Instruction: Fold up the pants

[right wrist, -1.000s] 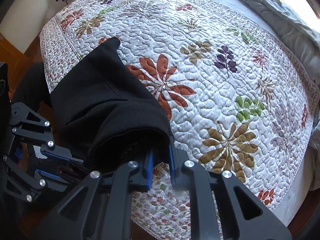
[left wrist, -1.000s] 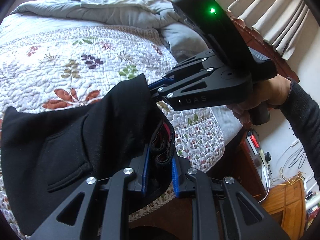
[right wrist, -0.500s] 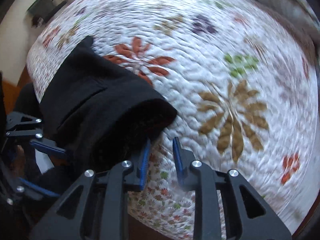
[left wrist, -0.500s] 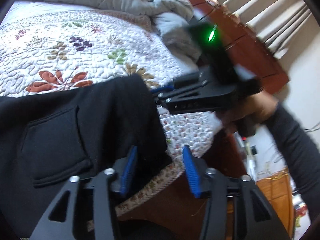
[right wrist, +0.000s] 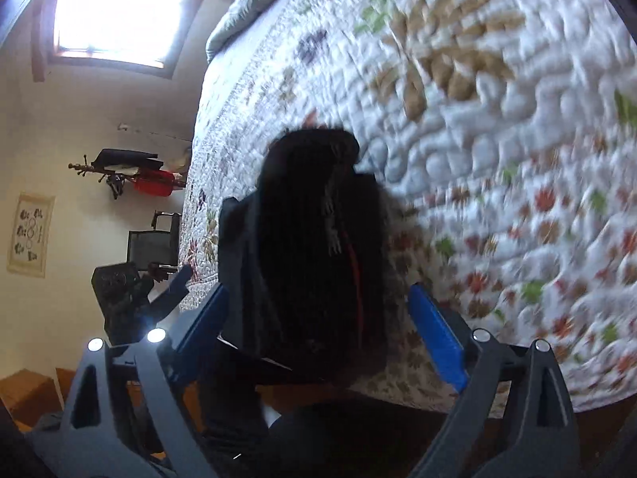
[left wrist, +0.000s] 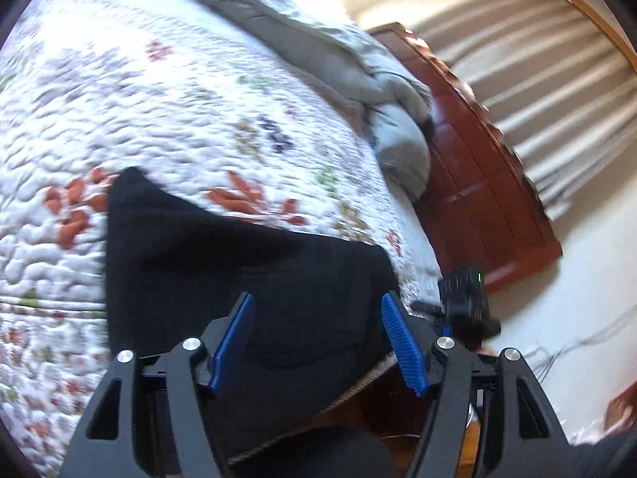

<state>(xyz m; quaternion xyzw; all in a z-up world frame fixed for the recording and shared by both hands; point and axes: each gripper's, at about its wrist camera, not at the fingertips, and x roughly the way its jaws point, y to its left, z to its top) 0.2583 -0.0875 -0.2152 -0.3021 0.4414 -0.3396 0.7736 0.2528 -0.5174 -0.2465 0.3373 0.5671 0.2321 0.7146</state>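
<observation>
Spreading apart, the left tongs (left wrist: 314, 338) hang over the near edge of the bed with their blue pads (left wrist: 400, 344) clear of the cloth — the black pants (left wrist: 223, 251) lie beneath and between them, not pinched. The right tongs (right wrist: 318, 326) are opening too, wide apart, with the bunched end of the pants (right wrist: 314, 215) between the pads but pressed by neither. The pants rest folded on the floral quilt (left wrist: 167, 119) at the bed's near edge, one corner pointing up the bed. Beyond them a grey comforter (left wrist: 330, 55) is heaped by the reddish wooden headboard (left wrist: 485, 183), with pale curtains (left wrist: 549, 91) behind — the right wrist view is blurred, showing a bright window (right wrist: 115, 12) and a coat rack (right wrist: 127, 175) far off.
</observation>
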